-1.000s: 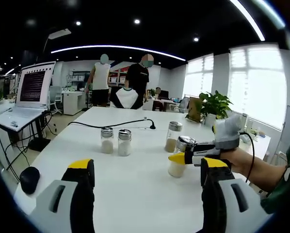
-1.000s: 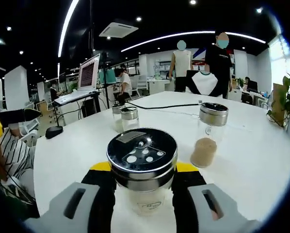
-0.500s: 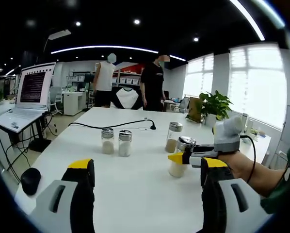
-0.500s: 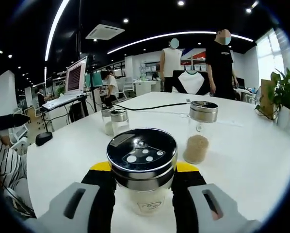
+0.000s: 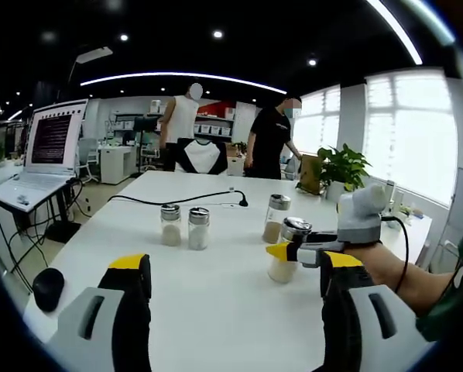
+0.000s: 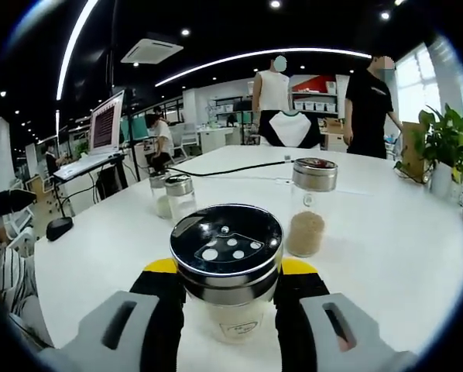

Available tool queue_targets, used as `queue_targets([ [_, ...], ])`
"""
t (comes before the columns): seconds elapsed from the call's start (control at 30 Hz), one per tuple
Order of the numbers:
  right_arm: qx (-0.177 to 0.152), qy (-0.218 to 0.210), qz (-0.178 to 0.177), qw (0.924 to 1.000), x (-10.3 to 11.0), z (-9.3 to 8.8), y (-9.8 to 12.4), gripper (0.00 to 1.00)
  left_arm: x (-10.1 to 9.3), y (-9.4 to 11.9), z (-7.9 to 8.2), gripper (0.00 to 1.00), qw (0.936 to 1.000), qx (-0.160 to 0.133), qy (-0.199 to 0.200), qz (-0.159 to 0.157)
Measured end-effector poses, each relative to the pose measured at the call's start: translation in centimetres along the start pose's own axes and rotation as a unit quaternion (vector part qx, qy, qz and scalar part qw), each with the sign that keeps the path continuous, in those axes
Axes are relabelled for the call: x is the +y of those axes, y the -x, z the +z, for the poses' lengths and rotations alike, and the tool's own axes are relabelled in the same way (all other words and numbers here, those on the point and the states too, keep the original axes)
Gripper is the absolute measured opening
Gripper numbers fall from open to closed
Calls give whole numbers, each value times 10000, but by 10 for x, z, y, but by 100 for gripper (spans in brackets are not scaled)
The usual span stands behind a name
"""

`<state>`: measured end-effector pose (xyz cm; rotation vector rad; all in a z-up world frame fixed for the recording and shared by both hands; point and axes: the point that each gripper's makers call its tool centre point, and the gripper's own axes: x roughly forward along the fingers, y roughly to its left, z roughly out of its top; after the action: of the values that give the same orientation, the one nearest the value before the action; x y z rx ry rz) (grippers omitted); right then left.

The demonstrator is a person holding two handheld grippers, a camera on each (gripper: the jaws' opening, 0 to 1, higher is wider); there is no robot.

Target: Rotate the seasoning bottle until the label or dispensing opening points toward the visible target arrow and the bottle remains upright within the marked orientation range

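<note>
Right gripper view, lower centre: right gripper (image 6: pixel 227 298) clamped on seasoning bottle (image 6: pixel 227 267), upright on white table (image 6: pixel 386 256), dispensing holes up. Judgement: twist slowly about the vertical axis, base flat, no tilt. No arrow seen. Left gripper (image 5: pixel 230 310) jaws wide apart, empty. Beyond: brown-filled jar (image 6: pixel 307 208), two small shakers (image 6: pixel 172 195).

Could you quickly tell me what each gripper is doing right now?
Left gripper: open, holding nothing.
Right gripper: shut on the seasoning bottle.
</note>
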<state>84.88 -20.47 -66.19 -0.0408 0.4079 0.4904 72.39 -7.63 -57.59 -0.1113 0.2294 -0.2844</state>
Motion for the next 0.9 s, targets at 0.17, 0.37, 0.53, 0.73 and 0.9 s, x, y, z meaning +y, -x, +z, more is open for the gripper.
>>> queue_targets([
  [0.17, 0, -15, -7, 10000, 0, 0, 0, 44, 0, 0, -1, 95, 10000, 10, 4, 2],
  [0.37, 56, 19, 27, 10000, 0, 0, 0, 44, -1, -1, -2, 95, 10000, 25, 3, -9],
  [0.53, -80, 248, 115, 9996, 0, 8, 3, 57, 1, -2, -4, 95, 10000, 57, 23, 16],
  [0.73, -23, 350, 683, 9971, 7, 9, 6, 65, 0, -2, -3, 95, 10000, 47, 30, -7],
  [0.9, -198, 505, 995, 9936, 10, 14, 14, 71, 0, -5, -3, 95, 10000, 25, 70, -4],
])
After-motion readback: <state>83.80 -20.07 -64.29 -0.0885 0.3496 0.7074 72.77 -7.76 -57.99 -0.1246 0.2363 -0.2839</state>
